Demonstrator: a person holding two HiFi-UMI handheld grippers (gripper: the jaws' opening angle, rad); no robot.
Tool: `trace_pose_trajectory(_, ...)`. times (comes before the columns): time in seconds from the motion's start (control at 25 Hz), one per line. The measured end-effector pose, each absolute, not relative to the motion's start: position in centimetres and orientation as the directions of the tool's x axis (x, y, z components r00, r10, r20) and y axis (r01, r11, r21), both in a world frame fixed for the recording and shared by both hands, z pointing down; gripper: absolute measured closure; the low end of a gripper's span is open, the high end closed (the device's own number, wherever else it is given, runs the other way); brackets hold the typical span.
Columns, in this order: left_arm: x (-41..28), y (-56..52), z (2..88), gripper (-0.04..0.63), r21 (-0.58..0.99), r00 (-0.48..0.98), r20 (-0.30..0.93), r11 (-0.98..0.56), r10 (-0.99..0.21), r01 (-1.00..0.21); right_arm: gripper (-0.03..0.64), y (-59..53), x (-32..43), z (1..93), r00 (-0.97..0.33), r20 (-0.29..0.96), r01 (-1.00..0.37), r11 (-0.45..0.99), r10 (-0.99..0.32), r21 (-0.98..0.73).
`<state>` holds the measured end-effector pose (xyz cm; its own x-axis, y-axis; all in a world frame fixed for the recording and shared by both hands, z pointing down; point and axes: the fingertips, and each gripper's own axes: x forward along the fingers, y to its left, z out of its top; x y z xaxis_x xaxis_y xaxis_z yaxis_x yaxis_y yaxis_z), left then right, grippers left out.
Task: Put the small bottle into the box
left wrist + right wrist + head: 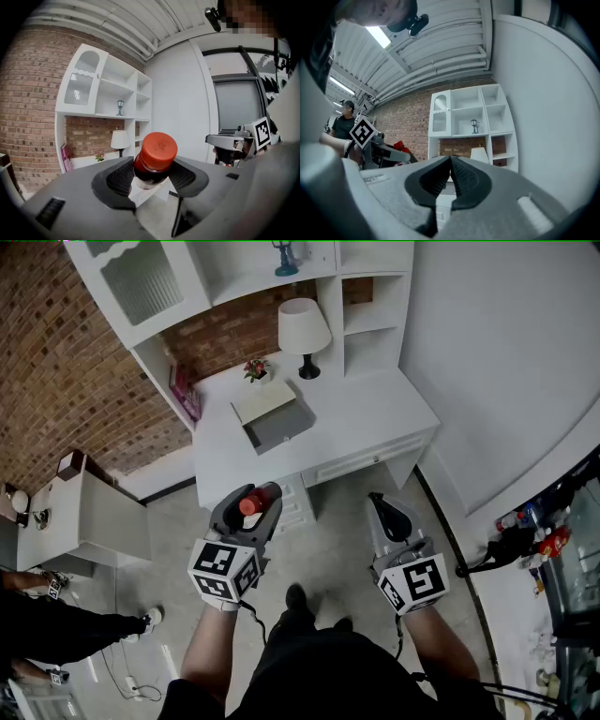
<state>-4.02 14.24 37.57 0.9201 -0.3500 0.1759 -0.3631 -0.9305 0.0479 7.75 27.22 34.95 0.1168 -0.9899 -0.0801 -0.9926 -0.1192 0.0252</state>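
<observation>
My left gripper (pixel 251 505) is shut on a small bottle (pixel 152 161) with a red cap and dark contents; in the head view the bottle (pixel 249 503) shows as a red cap between the jaws. The open grey box (pixel 279 423) with its pale lid folded back lies on the white desk (pixel 375 413), well ahead of both grippers. My right gripper (pixel 378 501) hangs to the right of the left one, over the floor, its jaws closed together with nothing between them (pixel 451 176). Both grippers are held short of the desk's front edge.
A white lamp (pixel 304 332) and a small flower pot (pixel 256 369) stand behind the box. White shelving (pixel 234 268) rises against the brick wall. A low white cabinet (pixel 80 517) is at the left, where a person's leg and shoe (pixel 150 618) show. A cluttered counter (pixel 539 540) is at the right.
</observation>
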Motion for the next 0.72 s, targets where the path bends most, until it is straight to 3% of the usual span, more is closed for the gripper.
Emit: trace_pose_trajectory(0.72,-9.0,16.5,37.2,0.375,0.049,0.894,0.181,-0.904,-0.411,-0.426,0.617,28.9,5.3,34.2,0.096,-0.102,-0.995,-0.093,-0.990,-0.034)
